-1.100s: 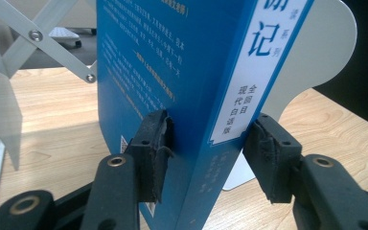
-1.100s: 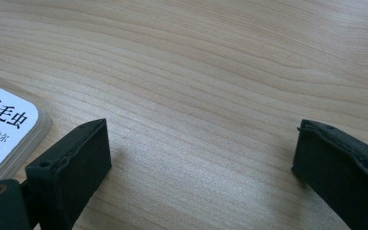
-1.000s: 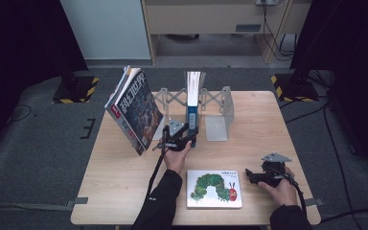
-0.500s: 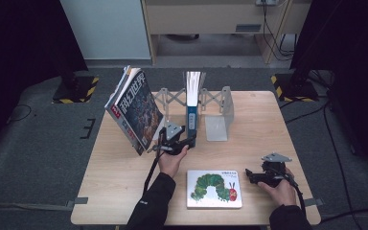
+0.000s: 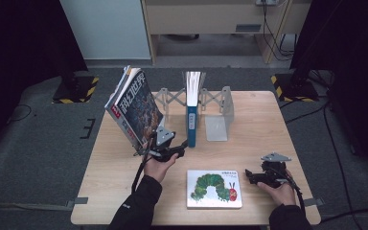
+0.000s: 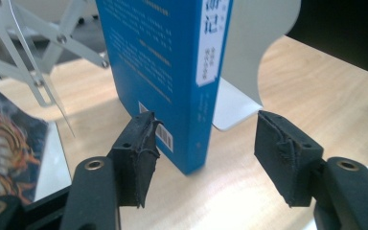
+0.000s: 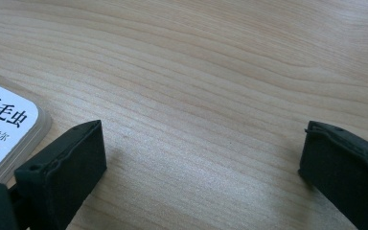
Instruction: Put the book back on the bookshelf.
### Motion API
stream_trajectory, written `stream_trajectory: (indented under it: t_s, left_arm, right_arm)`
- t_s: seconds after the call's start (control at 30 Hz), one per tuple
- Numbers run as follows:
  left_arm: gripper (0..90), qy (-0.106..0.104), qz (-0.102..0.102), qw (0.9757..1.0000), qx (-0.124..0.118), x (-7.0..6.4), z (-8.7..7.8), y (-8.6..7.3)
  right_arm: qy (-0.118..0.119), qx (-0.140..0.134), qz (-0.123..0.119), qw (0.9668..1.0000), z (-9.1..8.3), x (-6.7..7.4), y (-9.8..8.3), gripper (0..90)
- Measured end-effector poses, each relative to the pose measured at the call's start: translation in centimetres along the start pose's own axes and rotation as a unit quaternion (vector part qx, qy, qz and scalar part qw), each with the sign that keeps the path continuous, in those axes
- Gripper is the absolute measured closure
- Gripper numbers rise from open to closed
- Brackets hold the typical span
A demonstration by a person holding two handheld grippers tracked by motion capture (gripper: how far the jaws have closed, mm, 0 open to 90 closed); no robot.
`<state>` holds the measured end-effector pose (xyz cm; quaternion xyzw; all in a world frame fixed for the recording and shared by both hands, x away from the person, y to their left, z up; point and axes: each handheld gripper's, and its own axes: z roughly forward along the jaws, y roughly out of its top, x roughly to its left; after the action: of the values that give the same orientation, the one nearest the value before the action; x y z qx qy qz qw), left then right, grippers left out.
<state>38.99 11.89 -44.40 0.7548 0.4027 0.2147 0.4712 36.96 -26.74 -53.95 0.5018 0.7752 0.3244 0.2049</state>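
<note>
A blue book (image 5: pixel 191 125) stands upright in a metal expanding book rack (image 5: pixel 219 115) at the middle of the table. My left gripper (image 5: pixel 181 145) sits just in front of its lower spine. In the left gripper view the blue book (image 6: pixel 172 72) rises ahead of my left gripper (image 6: pixel 206 139). Its jaws have just been opening and stand apart, with the book's bottom corner between them and touching neither pad. My right gripper (image 5: pixel 250 176) rests open near the table's front right, beside a flat caterpillar picture book (image 5: pixel 214 188). That book's corner (image 7: pixel 5 124) lies left of my right gripper (image 7: pixel 201 143).
A thick magazine (image 5: pixel 136 108) leans steeply at the rack's left end, close to my left hand; its cover (image 6: pixel 5 148) shows beside the left jaw. The rack's white end plate (image 6: pixel 258 48) stands behind the blue book. Bare wood (image 5: pixel 268 129) lies at the right.
My left gripper has drawn back from the blue book toward the near edge and lifted a little, its jaws wider apart. The right gripper has stayed put.
</note>
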Motion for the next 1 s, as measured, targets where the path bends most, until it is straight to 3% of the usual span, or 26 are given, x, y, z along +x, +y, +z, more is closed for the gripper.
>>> stream_trajectory:
  t_s: [0.2, 0.4, 0.67, 0.83, 0.93, 1.0]
  left_arm:
    - [37.1, -0.007, 0.012, 0.9995, 0.027, 0.1, -1.0, -1.4]
    - [35.7, -0.005, 0.016, 0.9985, 0.051, 0.6, -1.6, -4.5]
    - [32.9, -0.012, 0.028, 0.9963, 0.08, 0.9, -1.6, -6.3]
    - [30.9, -0.015, 0.047, 0.9914, 0.121, 0.9, -0.6, -7.6]
    - [28.2, -0.022, 0.055, 0.9888, 0.137, 0.7, -0.1, -8.0]
    - [28.1, -0.029, 0.053, 0.9881, 0.142, 0.6, 0.0, -8.3]
  right_arm:
    - [-0.002, 0.003, -0.001, 1.0, 0.1, 0.1, 0.1, 0.4]
    - [-0.005, 0.004, 0.005, 1.0, 0.1, 0.2, 0.1, 0.9]
    - [-0.01, 0.025, 0.011, 0.9996, -0.7, 0.7, 0.5, 11.6]
    - [0.026, 0.016, 0.048, 0.9984, -1.9, 1.1, 0.7, 14.5]
    - [0.065, -0.002, 0.087, 0.9941, -2.7, 1.7, 0.8, 15.9]
    - [0.073, -0.006, 0.082, 0.9939, -2.9, 2.3, 0.8, 16.6]
